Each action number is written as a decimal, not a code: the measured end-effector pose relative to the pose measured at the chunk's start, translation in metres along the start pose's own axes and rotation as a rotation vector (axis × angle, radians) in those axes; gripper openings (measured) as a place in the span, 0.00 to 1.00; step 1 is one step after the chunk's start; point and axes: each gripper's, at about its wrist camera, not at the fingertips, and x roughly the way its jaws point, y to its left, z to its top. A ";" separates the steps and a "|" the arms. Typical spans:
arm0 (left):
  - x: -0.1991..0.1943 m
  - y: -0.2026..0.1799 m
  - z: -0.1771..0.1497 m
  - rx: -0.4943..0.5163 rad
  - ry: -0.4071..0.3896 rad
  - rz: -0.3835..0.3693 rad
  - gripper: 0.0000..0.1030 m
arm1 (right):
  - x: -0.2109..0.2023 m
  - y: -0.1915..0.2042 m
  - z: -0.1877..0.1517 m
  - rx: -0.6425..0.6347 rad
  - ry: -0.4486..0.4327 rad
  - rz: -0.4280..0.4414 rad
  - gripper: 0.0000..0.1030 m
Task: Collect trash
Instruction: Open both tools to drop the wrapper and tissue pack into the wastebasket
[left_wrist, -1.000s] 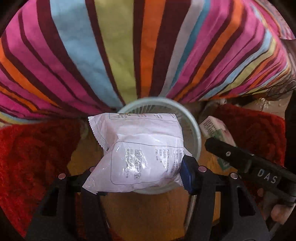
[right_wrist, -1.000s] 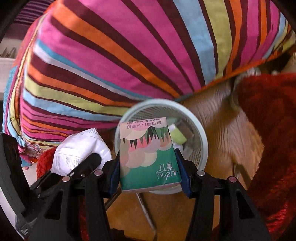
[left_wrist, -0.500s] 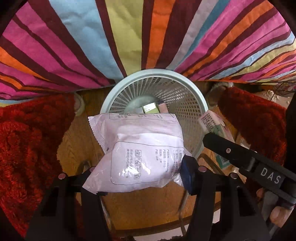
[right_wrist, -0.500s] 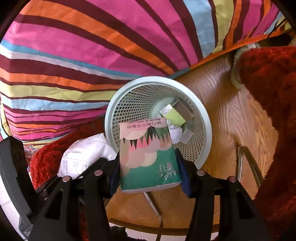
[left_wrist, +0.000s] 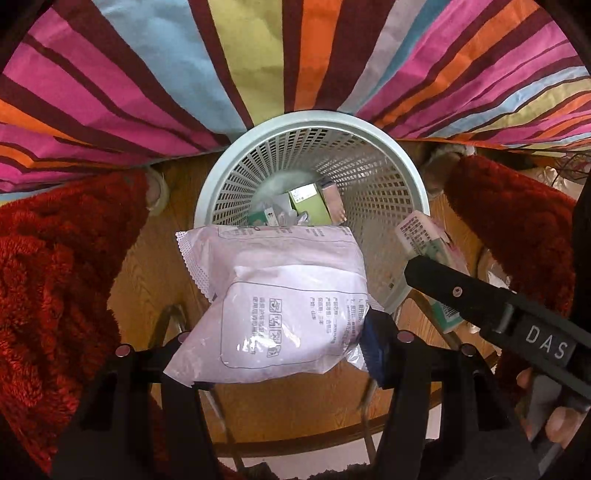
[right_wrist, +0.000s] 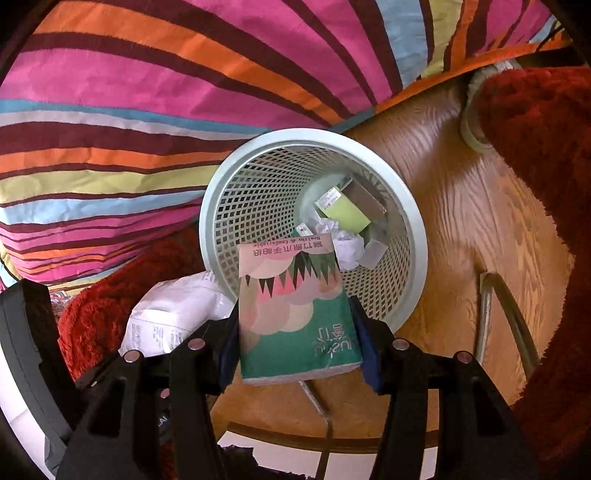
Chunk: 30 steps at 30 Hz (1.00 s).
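My left gripper (left_wrist: 280, 354) is shut on a white plastic packet (left_wrist: 280, 299) and holds it above the near rim of a pale mesh waste basket (left_wrist: 314, 125). My right gripper (right_wrist: 297, 354) is shut on a green and pink tissue pack (right_wrist: 295, 314), also above the near rim of the basket (right_wrist: 314, 140). The basket holds a green box (right_wrist: 345, 214), crumpled paper (right_wrist: 347, 247) and other scraps. The tissue pack (left_wrist: 424, 243) and right gripper show at the right of the left wrist view. The white packet (right_wrist: 173, 314) shows at the left of the right wrist view.
The basket stands on a round wooden stool top (right_wrist: 461, 229) against a striped bedspread (left_wrist: 258, 55). Red fluffy fabric (left_wrist: 48, 266) lies on both sides of the stool (right_wrist: 546, 147). A metal frame bar (right_wrist: 491, 295) runs under the stool's right side.
Both grippers have risen and tilted down over the basket, so its inside and contents now show. Each still holds its item.
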 end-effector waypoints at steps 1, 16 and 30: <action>0.001 -0.001 0.000 -0.001 0.001 0.002 0.56 | 0.000 0.000 0.000 0.000 0.001 0.000 0.49; 0.004 0.008 -0.001 -0.043 0.020 0.046 0.82 | 0.000 -0.008 0.008 0.032 -0.020 -0.035 0.92; -0.010 0.001 -0.002 -0.014 -0.052 0.089 0.82 | -0.001 -0.006 0.007 0.016 -0.031 -0.038 0.92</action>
